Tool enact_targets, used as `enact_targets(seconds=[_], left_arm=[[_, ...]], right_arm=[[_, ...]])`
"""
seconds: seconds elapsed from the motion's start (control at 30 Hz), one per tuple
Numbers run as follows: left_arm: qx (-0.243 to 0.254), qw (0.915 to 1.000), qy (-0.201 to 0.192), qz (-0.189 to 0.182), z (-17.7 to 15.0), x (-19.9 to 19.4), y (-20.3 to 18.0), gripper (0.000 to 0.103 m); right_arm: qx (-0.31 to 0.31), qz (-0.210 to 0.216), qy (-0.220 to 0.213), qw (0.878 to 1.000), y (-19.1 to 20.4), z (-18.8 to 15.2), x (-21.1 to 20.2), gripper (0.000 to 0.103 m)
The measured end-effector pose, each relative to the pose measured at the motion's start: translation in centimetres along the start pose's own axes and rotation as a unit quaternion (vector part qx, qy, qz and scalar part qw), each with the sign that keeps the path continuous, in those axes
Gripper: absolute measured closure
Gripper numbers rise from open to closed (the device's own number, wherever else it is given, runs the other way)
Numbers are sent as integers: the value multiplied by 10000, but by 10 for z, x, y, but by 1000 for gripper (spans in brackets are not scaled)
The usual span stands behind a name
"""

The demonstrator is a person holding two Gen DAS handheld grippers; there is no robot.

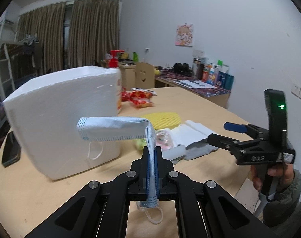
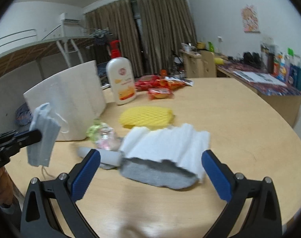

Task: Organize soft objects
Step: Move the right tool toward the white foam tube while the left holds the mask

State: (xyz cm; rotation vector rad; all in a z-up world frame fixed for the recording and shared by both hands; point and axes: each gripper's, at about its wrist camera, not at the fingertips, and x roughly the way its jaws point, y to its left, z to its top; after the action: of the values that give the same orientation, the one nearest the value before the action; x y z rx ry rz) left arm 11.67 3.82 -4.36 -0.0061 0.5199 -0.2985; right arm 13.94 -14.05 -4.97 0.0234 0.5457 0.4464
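Note:
My left gripper point(image 1: 151, 152) is shut on a light blue face mask point(image 1: 114, 129). The mask stands up from the jaws and folds over to the left, its ear loops dangling, in front of a white foam box point(image 1: 61, 119). In the right wrist view the same mask point(image 2: 43, 134) hangs at the far left, in the left gripper point(image 2: 38, 135). My right gripper point(image 2: 151, 158) is open above a grey sock point(image 2: 158, 173) and a white folded cloth point(image 2: 170, 140). Behind them lie a yellow foam net point(image 2: 146, 117) and a crumpled colourful wrapper point(image 2: 105, 136). The left wrist view shows the right gripper point(image 1: 221, 132) open, held by a hand.
On the round wooden table point(image 2: 239, 119) stand the foam box point(image 2: 71, 99), a white lotion bottle with a red pump point(image 2: 121, 79) and several red snack packets point(image 2: 160, 87). A dark phone point(image 1: 10, 150) lies at the table's left edge. Desks with clutter line the far wall.

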Motion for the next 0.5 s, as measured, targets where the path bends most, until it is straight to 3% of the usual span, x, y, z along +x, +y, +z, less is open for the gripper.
enact_targets(seconds=[0.37, 0.43, 0.5], left_arm=[[-400, 9987, 20, 329, -23, -7, 34, 99], [-459, 9984, 36, 316, -24, -3, 36, 99], [-503, 9984, 31, 267, -26, 1, 39, 99]], right_arm=[[-840, 765, 356, 9929, 61, -3, 22, 0], [-901, 853, 414, 9914, 64, -3, 29, 5], [-967, 954, 536, 9893, 66, -1, 36, 16]])
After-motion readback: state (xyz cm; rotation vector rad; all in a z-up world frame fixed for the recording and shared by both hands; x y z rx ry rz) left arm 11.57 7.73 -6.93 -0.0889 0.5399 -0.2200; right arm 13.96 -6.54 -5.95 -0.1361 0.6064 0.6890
